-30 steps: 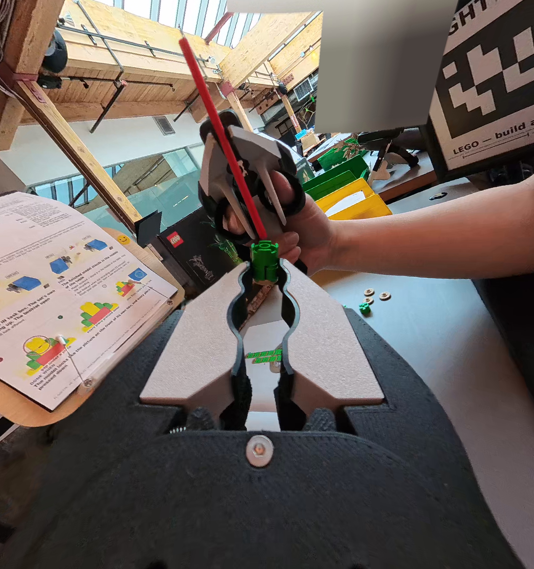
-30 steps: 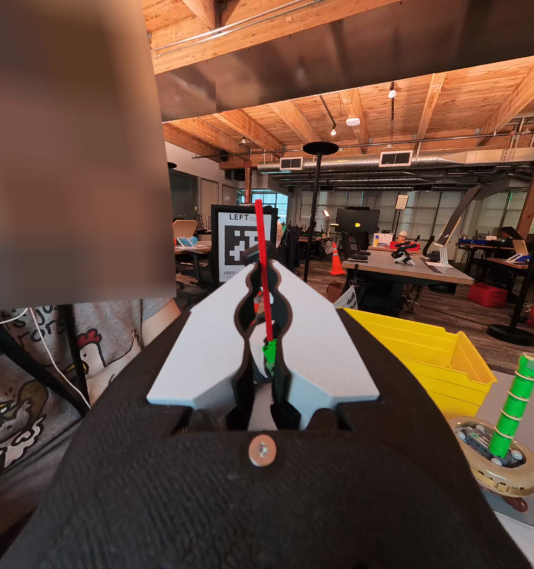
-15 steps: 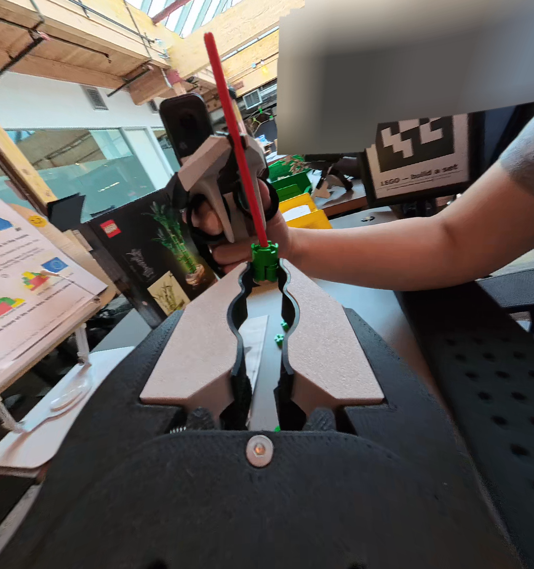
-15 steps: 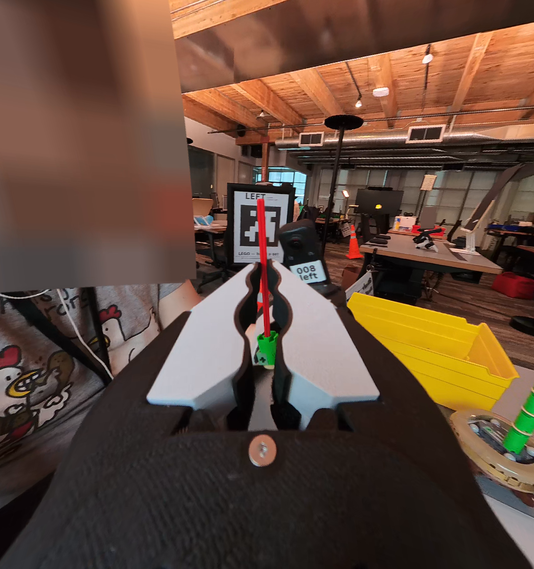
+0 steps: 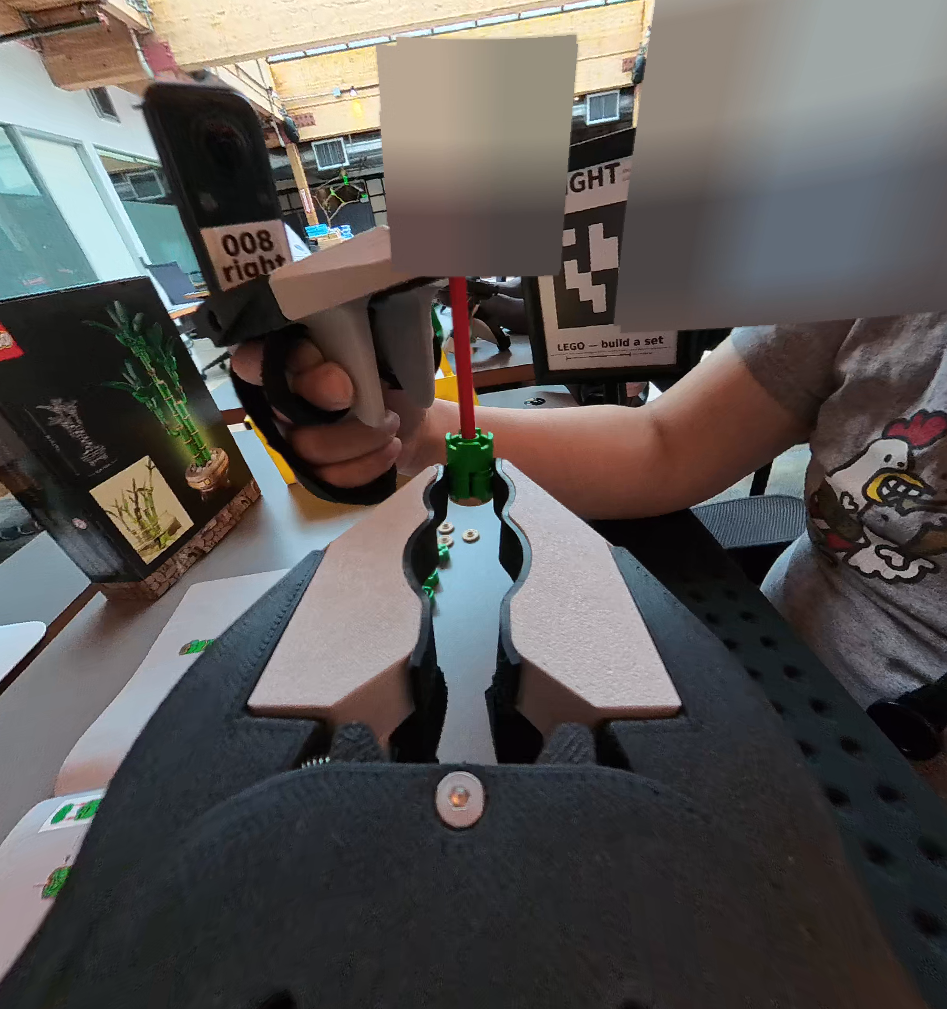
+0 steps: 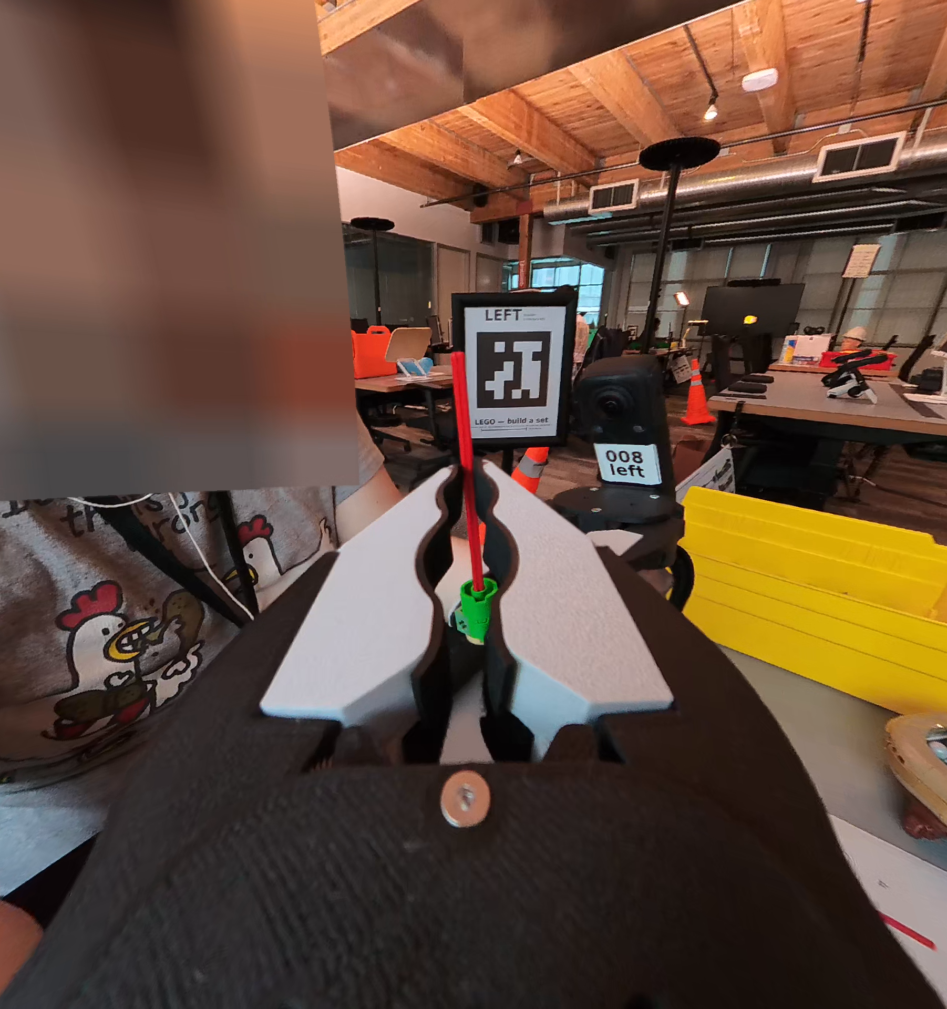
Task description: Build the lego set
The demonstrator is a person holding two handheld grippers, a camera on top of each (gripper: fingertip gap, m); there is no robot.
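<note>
My left gripper (image 5: pixel 468 474) is shut on a small green round piece (image 5: pixel 467 456) at its fingertips. A thin red rod (image 5: pixel 463 371) stands up out of that piece. In the right wrist view the rod (image 6: pixel 463 415) runs through the narrow gap of my right gripper (image 6: pixel 467 469), whose jaws are closed around it. The green piece (image 6: pixel 477 609) shows lower down between the fingers. In the left wrist view a hand holds the right gripper (image 5: pixel 400 409) just left of the rod. The rod's top is hidden by a blur patch.
A black set box (image 5: pixel 116 437) stands at left on the table. Small tan discs (image 5: pixel 457 534) and green bits lie beyond my left fingers. A yellow bin (image 6: pixel 821 600) and a tan round pot base (image 6: pixel 930 764) are at right. The person's forearm (image 5: pixel 624 453) crosses behind. My hands' fingertips stand some 7 cm from each other.
Both views have swung: the instruction sheet has left the left view and the box now sits at left. The green stalk model slid out of the right view. Both grips hold.
</note>
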